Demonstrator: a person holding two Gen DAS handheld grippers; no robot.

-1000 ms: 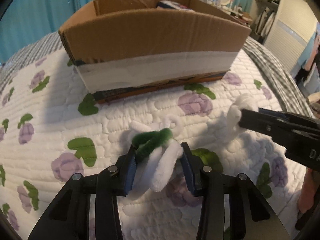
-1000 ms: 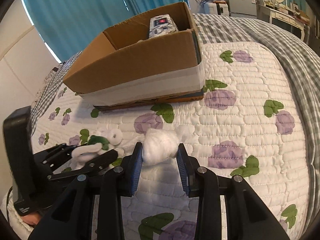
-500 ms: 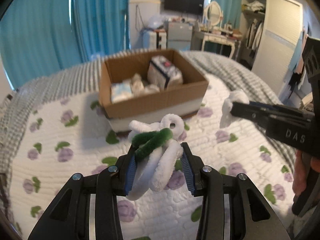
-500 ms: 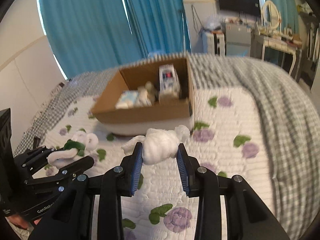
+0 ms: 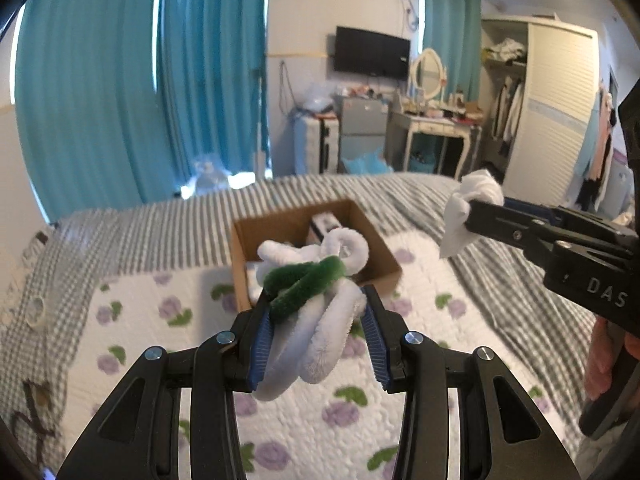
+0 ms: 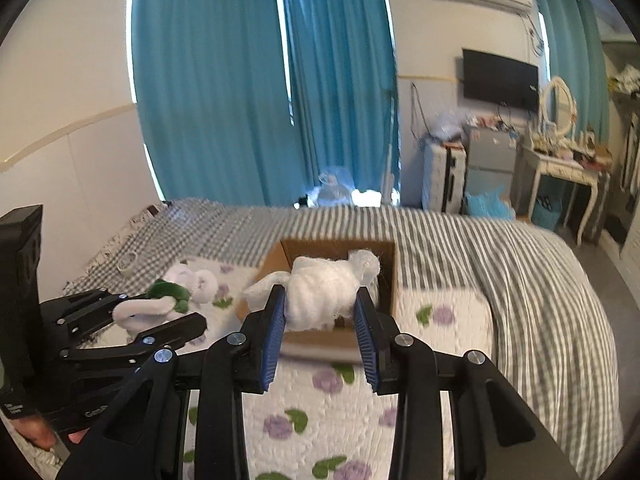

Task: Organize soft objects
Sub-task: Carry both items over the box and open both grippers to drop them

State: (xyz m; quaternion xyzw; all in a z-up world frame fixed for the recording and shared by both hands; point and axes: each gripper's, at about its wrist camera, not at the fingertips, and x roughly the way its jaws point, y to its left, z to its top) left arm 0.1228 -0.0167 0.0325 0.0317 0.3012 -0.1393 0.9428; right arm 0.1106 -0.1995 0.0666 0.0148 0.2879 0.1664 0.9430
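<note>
So the fuzzy white-and-green chenille toy (image 5: 316,300) sits dead centre of the left wrist view, squeezed between the blue pads of the left tool (image 5: 318,334), with its loops poking up past the fingertips and one white loop drooping below them. Over in the right wrist view, the white cloth bundle (image 6: 322,294) is in the middle of the frame, pinched by the right tool (image 6: 320,326), with loose tails sticking out to the left and upper right. Both tools are held up in the air above the bed, and the cardboard box (image 5: 384,256) sits on the floral quilt (image 5: 132,320) further back, just above centre in both views, with a few things already inside, though they're too blurry to name. My guess is both items are headed for that box. What could go wrong: the toy is springy and only caught by a couple of strands, so a quick swing could let it squirm out and land on the quilt short of the box. The cloth's dangling tails could snag on the box rim or on a pad, so it might drape over the edge or stay stuck on release. Also, the two tools are fairly close side by side, so going for the box opening together risks them bumping.
</note>
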